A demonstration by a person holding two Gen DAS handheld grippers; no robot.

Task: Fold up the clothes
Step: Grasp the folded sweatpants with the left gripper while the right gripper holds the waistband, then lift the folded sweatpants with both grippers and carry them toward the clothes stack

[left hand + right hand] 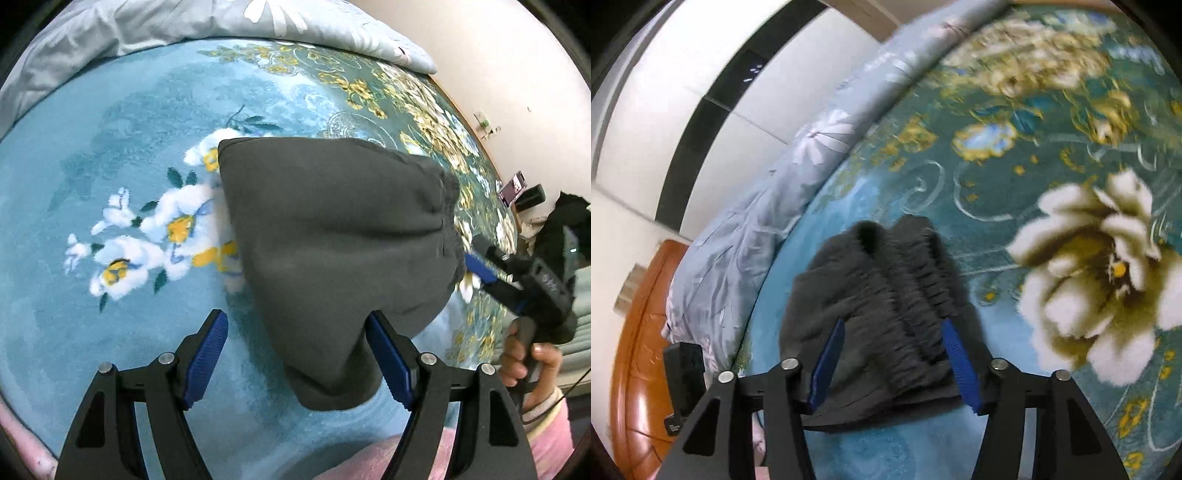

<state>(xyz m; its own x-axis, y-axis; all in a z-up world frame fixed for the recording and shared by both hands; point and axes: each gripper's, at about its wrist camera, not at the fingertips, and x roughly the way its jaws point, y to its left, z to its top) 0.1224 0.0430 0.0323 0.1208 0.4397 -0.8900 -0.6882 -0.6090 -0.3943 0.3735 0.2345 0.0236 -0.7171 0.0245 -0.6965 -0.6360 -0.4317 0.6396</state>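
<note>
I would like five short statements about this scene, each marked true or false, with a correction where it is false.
1. The dark grey fabric garment lies on a teal blanket with white and yellow flowers. True.
2. The left claw is shut on the garment. False: its jaws stand open, and only the right finger overlaps the garment's lower end.
3. The right claw is open at the garment's gathered elastic end. True.
4. The garment is bright red. False: it is dark grey.
5. A pale blue-grey quilt with white flowers lies along the blanket's far edge. True.
</note>
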